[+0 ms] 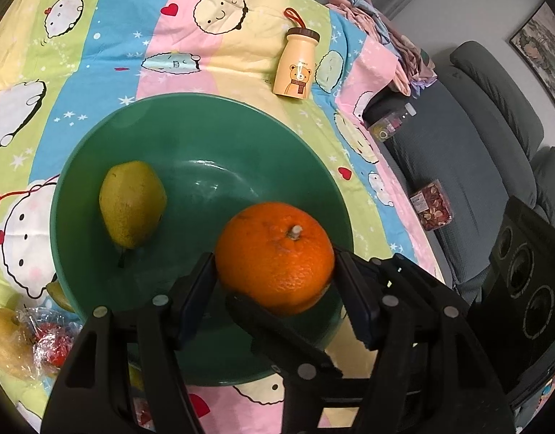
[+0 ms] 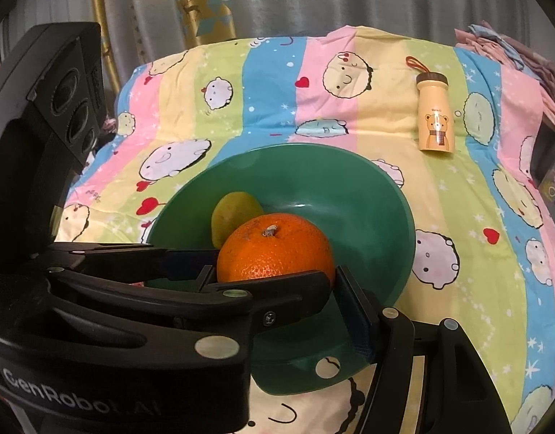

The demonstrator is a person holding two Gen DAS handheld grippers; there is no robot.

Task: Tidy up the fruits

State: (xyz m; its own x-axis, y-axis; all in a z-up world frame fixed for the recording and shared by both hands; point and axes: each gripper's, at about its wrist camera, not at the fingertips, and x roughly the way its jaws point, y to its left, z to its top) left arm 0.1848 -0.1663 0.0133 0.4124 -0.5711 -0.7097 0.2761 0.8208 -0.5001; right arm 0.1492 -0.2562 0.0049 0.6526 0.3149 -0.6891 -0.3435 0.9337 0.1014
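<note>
The orange (image 1: 273, 256) sits stem up, clamped between both claws at once. The left claw (image 1: 273, 278) presses its pads on the orange's two sides, and the right claw (image 2: 276, 275) grips it the same way, with one finger crossing under the fruit. The orange hangs over the near part of the green bowl (image 1: 263, 133). A pear (image 1: 132, 202) lies in the bowl, ahead and left of the claws. Left of the left claw, outside the bowl, is fruit in plastic wrap (image 1: 42, 340). Far ahead to the right a bear bottle (image 1: 295, 65) lies on the striped sheet (image 1: 96, 72).
</note>
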